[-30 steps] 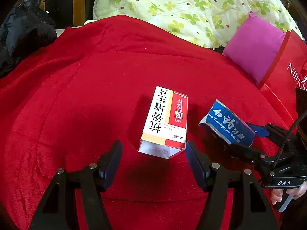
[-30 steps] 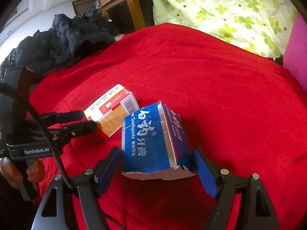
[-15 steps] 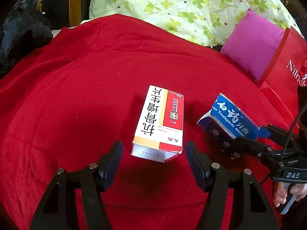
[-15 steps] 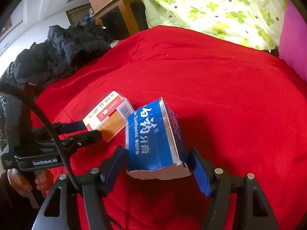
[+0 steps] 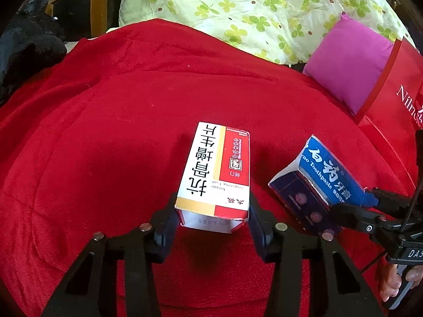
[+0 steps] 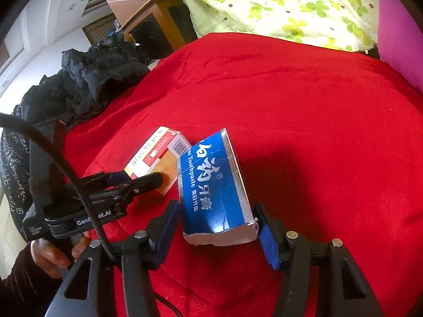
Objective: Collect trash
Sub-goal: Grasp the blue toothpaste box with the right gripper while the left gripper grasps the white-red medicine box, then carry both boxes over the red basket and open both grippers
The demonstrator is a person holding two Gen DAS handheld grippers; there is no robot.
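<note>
Your left gripper closing, pads pinching the medicine box between them | your right gripper closing, pinching the toothpaste box; both above the red blanket

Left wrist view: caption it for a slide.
Left gripper closing on a red-and-white box over the red blanket.

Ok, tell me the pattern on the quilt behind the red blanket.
The quilt is pale yellow-green with green clover leaves and small brown dots, clearest in the left wrist view.
</note>
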